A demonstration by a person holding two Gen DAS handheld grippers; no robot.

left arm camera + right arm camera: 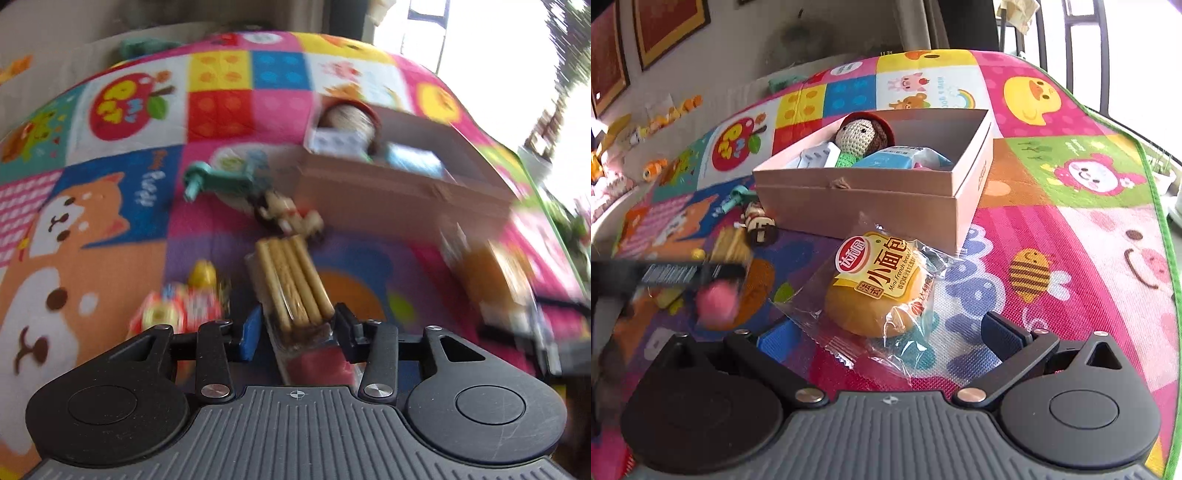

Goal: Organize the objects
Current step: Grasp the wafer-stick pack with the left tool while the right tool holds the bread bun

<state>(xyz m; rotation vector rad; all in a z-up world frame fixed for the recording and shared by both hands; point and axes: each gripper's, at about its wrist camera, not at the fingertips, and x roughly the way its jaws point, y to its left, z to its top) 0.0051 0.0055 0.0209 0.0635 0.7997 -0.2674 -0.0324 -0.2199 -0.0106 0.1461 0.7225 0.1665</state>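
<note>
While the box (871,206) waits at upper centre | left tool (295,328) clamped on stick pack (291,284), lower centre: light, brittle, slippery film, hold mid-pack gently | right tool (890,339) apart around bun (875,288) on mat (1071,236): soft, squashable, grip sides lightly

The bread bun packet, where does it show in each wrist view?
Left wrist view: bread packet at right edge, blurred, below the box.
Right wrist view: bread packet at centre, just ahead of the tongs.
Shared landmark: the box.
</note>
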